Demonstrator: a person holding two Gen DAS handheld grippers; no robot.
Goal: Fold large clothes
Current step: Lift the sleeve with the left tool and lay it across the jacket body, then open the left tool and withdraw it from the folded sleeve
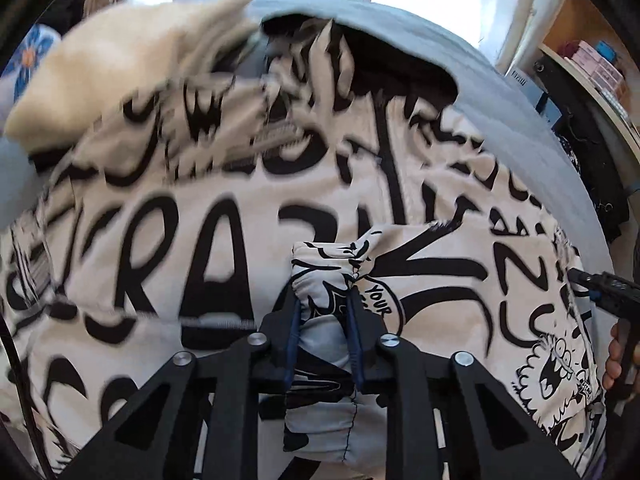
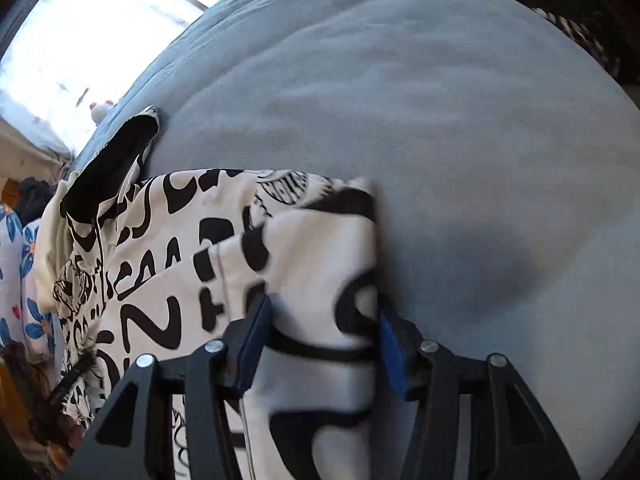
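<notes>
In the left wrist view, the left gripper (image 1: 324, 300) pinches a bunched cuff of the cream hoodie (image 1: 224, 216), which lies on the grey bed (image 1: 500, 92). A shelf (image 1: 592, 52) shows far right. In the right wrist view, the right gripper (image 2: 324, 320) squeezes a hoodie fold (image 2: 320, 264); only here the flowery sheet (image 2: 16, 248) shows, far left.

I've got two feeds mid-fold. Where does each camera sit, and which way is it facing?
Left wrist: rides the left tool, looking steeply down at the printed garment; pads pinch a bunched fold. The right tool and fingers show at the right edge.
Right wrist: rides the right tool, looking down at the garment's edge on the grey bedcover; pads clamp cloth.
Shared: garment, bedcover, bright window.
</notes>
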